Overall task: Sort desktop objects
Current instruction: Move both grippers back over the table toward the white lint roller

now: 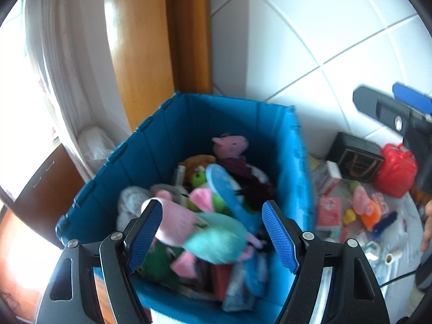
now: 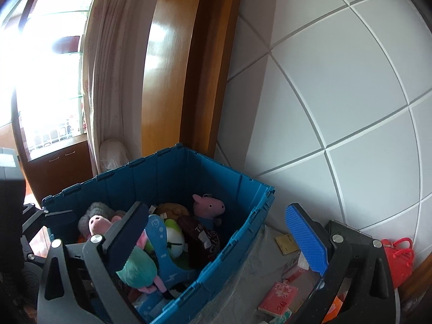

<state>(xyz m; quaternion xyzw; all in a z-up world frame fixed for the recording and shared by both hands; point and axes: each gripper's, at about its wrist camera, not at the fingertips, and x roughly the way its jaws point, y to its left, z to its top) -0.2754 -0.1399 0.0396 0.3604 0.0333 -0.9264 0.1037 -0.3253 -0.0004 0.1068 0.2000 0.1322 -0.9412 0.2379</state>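
Your left gripper [image 1: 212, 233] is showing two matte black linkage arms, each ending in a finger faced with a bright blue, finely ribbed rubber pad [image 1: 279, 233]. Round silver screws [image 1: 116, 235] are sitting at the pivots, and slotted cut-outs are piercing the outer arms. Your right gripper [image 2: 220, 236] is wearing the same black frame, blue textured pads [image 2: 306, 239] and silver screws [image 2: 336, 238]. At the left view's right edge, a sliver of your bare skin [image 1: 428, 224] is showing.

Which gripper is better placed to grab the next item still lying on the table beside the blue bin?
Right. The right gripper is open, with its right finger over the red tissue pack; the left gripper hangs open above the blue plastic bin.
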